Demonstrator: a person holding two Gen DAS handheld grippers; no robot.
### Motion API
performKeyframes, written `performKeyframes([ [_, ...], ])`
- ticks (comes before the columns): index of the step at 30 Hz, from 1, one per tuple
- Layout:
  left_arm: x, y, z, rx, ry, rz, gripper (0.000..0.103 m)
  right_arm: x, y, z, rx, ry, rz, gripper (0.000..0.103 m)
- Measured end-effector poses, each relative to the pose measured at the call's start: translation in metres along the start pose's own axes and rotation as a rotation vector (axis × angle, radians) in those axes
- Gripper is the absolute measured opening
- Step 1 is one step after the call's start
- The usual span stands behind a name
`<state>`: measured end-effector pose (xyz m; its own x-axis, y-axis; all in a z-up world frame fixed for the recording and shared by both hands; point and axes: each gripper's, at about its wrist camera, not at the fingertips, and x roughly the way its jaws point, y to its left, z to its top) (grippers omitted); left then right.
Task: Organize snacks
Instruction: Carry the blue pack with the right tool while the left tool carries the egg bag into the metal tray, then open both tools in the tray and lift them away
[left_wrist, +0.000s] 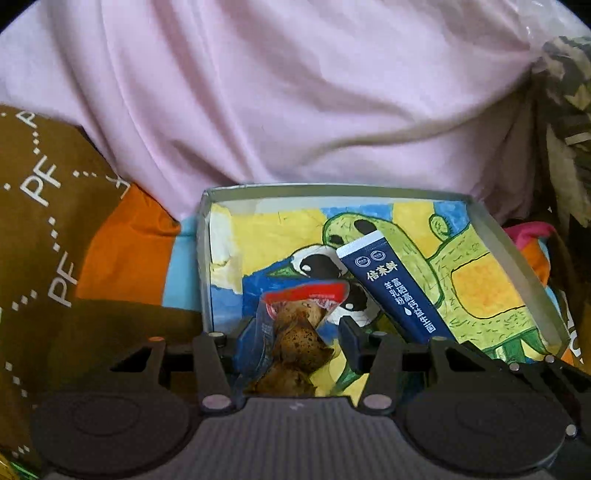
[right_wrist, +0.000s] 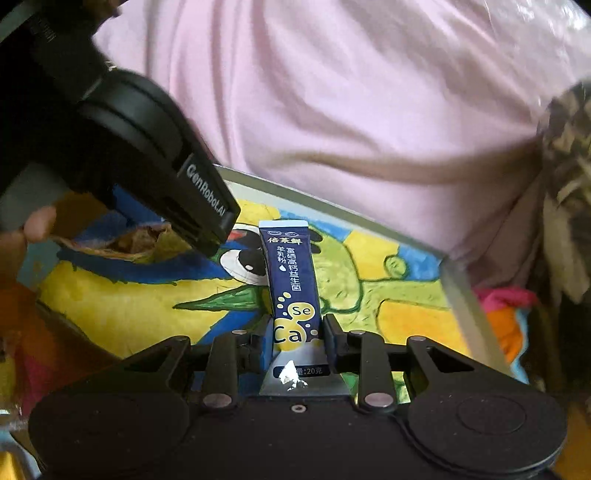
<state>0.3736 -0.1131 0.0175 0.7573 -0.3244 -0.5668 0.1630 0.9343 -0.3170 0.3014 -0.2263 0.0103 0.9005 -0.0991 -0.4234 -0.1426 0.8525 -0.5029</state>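
Observation:
A shallow box (left_wrist: 517, 254) with a child's drawing on its floor sits ahead in both views (right_wrist: 461, 291). My left gripper (left_wrist: 295, 339) holds a clear snack packet with a red top and brown pieces (left_wrist: 295, 332) over the box's near left part. My right gripper (right_wrist: 295, 339) is shut on a dark blue powder sachet (right_wrist: 290, 273) marked "Se Ca", held above the box's middle. The sachet also shows in the left wrist view (left_wrist: 391, 284). The left gripper's body (right_wrist: 147, 147) shows at upper left in the right wrist view, with the packet (right_wrist: 118, 242) below it.
Pink cloth (left_wrist: 295, 92) rises behind the box. A brown and orange bag (left_wrist: 55, 221) lies left of the box. Patterned fabric (left_wrist: 569, 110) and pink and orange items (left_wrist: 532, 232) lie to the right.

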Motion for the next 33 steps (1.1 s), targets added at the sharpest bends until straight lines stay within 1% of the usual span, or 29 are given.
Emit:
performKeyframes([
  [3, 0.002, -0.002, -0.002, 0.018, 0.0, 0.006, 0.055, 0.003, -0.002, -0.003, 0.043, 0.007, 0.025, 0.034],
  [4, 0.002, -0.002, -0.002, 0.022, 0.001, 0.007, 0.056, 0.002, -0.003, -0.004, 0.048, 0.003, 0.03, 0.043],
  [5, 0.0, -0.003, -0.001, 0.021, -0.001, 0.007, 0.056, 0.001, -0.004, -0.004, 0.053, -0.004, 0.028, 0.054],
  [6, -0.002, -0.003, -0.001, 0.018, -0.005, 0.007, 0.059, -0.001, -0.005, -0.005, 0.062, -0.012, 0.028, 0.06],
  [7, -0.004, -0.002, -0.001, 0.016, -0.009, 0.005, 0.065, -0.003, -0.007, -0.005, 0.072, -0.018, 0.031, 0.066],
  [8, -0.007, -0.002, -0.001, 0.015, -0.016, 0.002, 0.068, -0.006, -0.009, -0.006, 0.086, -0.026, 0.038, 0.07],
  [9, -0.01, -0.002, -0.001, 0.016, -0.029, 0.0, 0.074, -0.009, -0.012, -0.007, 0.106, -0.038, 0.046, 0.071],
  [10, -0.014, -0.002, -0.002, 0.018, -0.045, 0.0, 0.079, -0.014, -0.014, -0.008, 0.124, -0.049, 0.052, 0.075],
  [14, -0.038, -0.002, -0.008, 0.029, -0.098, 0.001, 0.088, -0.039, -0.023, -0.011, 0.199, -0.101, 0.047, 0.092],
  [15, -0.044, -0.002, -0.009, 0.031, -0.11, 0.001, 0.092, -0.046, -0.025, -0.011, 0.215, -0.115, 0.05, 0.094],
  [16, -0.05, -0.001, -0.011, 0.031, -0.123, 0.004, 0.098, -0.054, -0.025, -0.012, 0.226, -0.131, 0.053, 0.099],
  [17, -0.057, 0.0, -0.013, 0.031, -0.142, 0.013, 0.1, -0.061, -0.025, -0.013, 0.23, -0.146, 0.056, 0.102],
  [18, -0.063, 0.0, -0.014, 0.03, -0.162, 0.025, 0.103, -0.068, -0.024, -0.013, 0.229, -0.166, 0.052, 0.102],
  [20, -0.077, 0.001, -0.017, 0.028, -0.191, 0.055, 0.103, -0.083, -0.02, -0.014, 0.216, -0.197, 0.028, 0.102],
  [23, -0.096, 0.004, -0.02, 0.017, -0.208, 0.075, 0.103, -0.107, -0.019, -0.017, 0.231, -0.22, 0.017, 0.102],
  [28, -0.136, 0.008, -0.032, 0.041, -0.232, 0.116, 0.103, -0.143, -0.023, -0.024, 0.323, -0.221, 0.054, 0.102],
  [33, -0.181, 0.013, -0.056, 0.079, -0.249, 0.152, 0.103, -0.181, -0.02, -0.029, 0.367, -0.224, 0.079, 0.102],
])
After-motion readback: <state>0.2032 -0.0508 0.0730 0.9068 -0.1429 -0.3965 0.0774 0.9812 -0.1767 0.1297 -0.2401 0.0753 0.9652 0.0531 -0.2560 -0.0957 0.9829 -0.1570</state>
